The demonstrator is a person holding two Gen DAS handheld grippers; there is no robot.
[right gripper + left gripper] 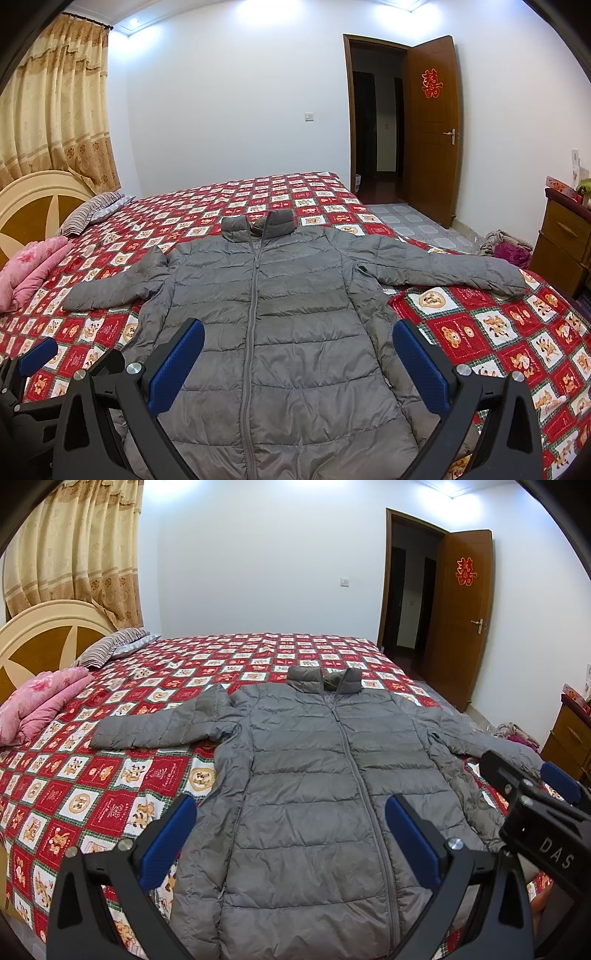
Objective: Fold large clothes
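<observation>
A grey quilted puffer jacket [303,760] lies flat and zipped on the bed, collar toward the far side and both sleeves spread outward. In the right wrist view the jacket [295,295] fills the middle, its right sleeve reaching the bed's edge. My left gripper [290,827] hovers open above the jacket's lower body, blue pads wide apart, holding nothing. My right gripper [297,350] is open too, over the lower front. Each tool shows in the other view: the right gripper [524,775] near the right sleeve, the left gripper [74,360] at the lower left.
The bed has a red patchwork cover [110,775]. A folded pink quilt [40,705] and a striped pillow [107,648] lie by the headboard on the left. A wooden cabinet [561,240], a clothes pile [506,247] on the floor and an open door [432,129] are to the right.
</observation>
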